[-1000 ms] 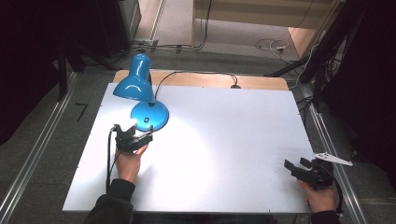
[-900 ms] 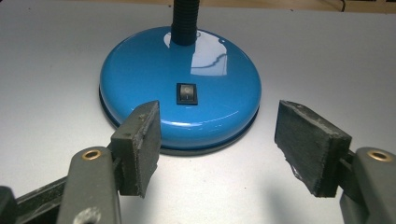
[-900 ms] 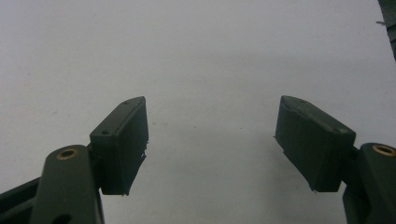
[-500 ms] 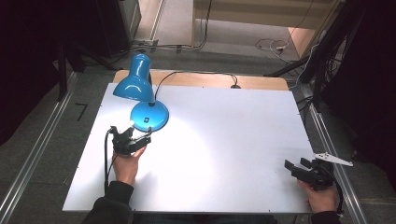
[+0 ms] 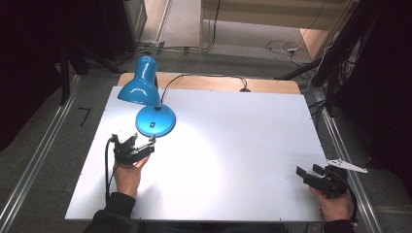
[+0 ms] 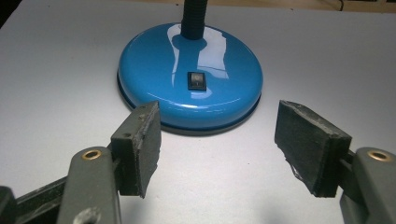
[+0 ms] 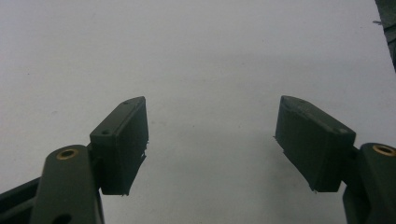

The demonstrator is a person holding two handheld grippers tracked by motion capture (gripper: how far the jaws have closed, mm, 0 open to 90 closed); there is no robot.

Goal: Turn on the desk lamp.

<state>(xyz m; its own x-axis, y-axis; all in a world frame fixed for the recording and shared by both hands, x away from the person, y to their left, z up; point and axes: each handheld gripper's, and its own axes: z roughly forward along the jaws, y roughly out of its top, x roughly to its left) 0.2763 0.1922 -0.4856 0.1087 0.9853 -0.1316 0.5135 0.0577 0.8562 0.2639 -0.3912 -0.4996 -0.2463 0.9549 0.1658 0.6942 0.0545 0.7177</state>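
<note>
High view: tabletop (image 5: 233,145) is a white board. Your left tool (image 5: 138,148) sits near the front edge of the blue desk lamp (image 5: 145,97), which stands at the far-left part of the tabletop. The lamp's round base (image 5: 155,120) rests flat, with a black switch on top; the shade tilts down and left, and a black cord (image 5: 209,77) runs from the neck toward the far edge. Your right tool (image 5: 311,175) lies near the front-right corner, well apart from the lamp, with its grey three-cornered plate (image 5: 346,166) pointing right. Both of your hands grip the tool bodies from below.

Left gripper view: your left tool (image 6: 217,140) is released, jaws spread wide, nothing between them. The lamp base (image 6: 189,84) lies just beyond the pads (image 6: 142,144), apart from them. The switch (image 6: 196,80) faces you, and the black neck rises behind it.

Right gripper view: your right tool (image 7: 212,140) is likewise released, jaws spread, above bare white tabletop (image 7: 196,46).
</note>
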